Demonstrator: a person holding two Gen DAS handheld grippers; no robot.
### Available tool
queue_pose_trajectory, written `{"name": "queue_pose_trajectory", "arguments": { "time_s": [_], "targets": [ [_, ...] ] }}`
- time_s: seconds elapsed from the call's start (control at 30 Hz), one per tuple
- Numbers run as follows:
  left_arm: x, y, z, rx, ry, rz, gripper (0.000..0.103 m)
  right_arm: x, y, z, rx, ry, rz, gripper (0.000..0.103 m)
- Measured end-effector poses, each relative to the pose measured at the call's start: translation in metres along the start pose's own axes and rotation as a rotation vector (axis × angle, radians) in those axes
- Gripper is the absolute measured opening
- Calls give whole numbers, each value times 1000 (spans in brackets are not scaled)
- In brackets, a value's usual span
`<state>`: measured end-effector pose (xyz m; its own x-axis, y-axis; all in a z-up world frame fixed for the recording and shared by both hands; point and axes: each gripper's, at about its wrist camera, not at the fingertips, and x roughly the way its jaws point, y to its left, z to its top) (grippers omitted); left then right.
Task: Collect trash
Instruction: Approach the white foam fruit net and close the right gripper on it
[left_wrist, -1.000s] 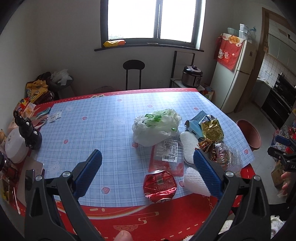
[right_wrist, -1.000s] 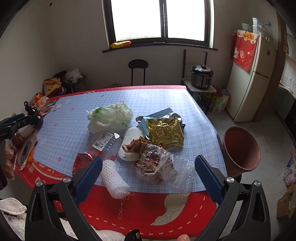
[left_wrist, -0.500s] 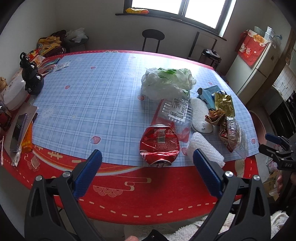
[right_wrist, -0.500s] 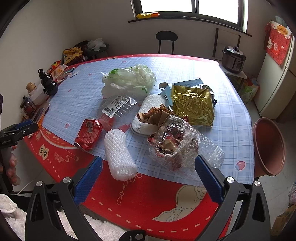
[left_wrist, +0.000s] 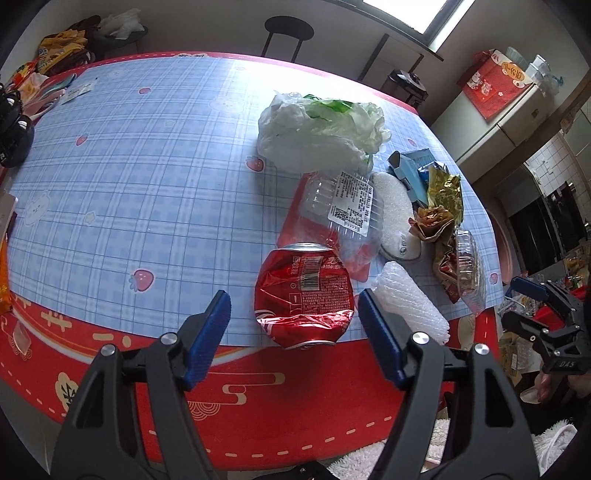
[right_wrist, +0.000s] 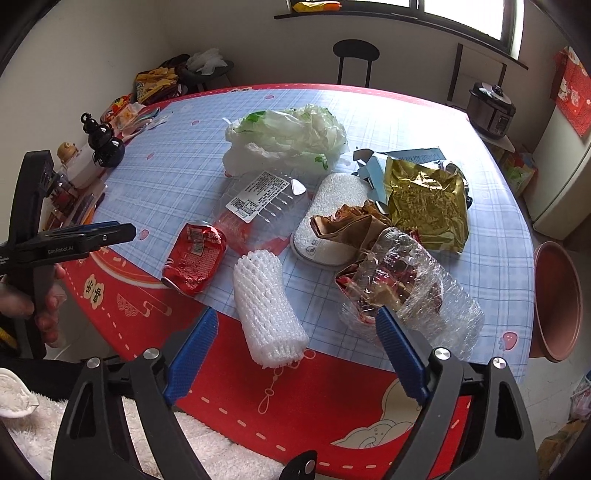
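A crushed red can (left_wrist: 303, 291) lies near the table's front edge, right in front of my open left gripper (left_wrist: 293, 310), whose fingers stand on either side of it without touching. It also shows in the right wrist view (right_wrist: 195, 254). My open right gripper (right_wrist: 297, 334) hovers over a white foam net sleeve (right_wrist: 269, 308), empty. Behind lie a clear plastic tray with a label (left_wrist: 338, 206), a white plastic bag (left_wrist: 317, 131), a gold foil bag (right_wrist: 424, 201), brown paper scraps (right_wrist: 351, 223) and a clear wrap bundle (right_wrist: 402, 284).
The table has a blue checked cloth with a red border (left_wrist: 110, 177). A brown bin (right_wrist: 556, 299) stands on the floor at the table's right. A black gourd bottle (right_wrist: 105, 142) and snacks sit at the table's left edge. A stool (right_wrist: 355, 55) stands beyond.
Both grippers have moved down and closer to the table. The left one now frames the red can; the right one is over the foam sleeve. Both jaws have narrowed somewhat.
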<state>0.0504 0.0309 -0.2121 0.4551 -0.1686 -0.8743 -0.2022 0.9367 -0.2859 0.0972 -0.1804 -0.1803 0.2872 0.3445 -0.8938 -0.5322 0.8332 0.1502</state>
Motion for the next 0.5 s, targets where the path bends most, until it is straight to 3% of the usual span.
{"name": "queue_pose_trajectory", "arguments": {
  "time_s": [0.33,0.5],
  "targets": [
    [6,39,-1,-30,25,-31,67,43,29,28,-38,54,22,78],
    [21,47,-10,-18,72,-75,67,81,48,34,-105,160,7,78]
  ]
}}
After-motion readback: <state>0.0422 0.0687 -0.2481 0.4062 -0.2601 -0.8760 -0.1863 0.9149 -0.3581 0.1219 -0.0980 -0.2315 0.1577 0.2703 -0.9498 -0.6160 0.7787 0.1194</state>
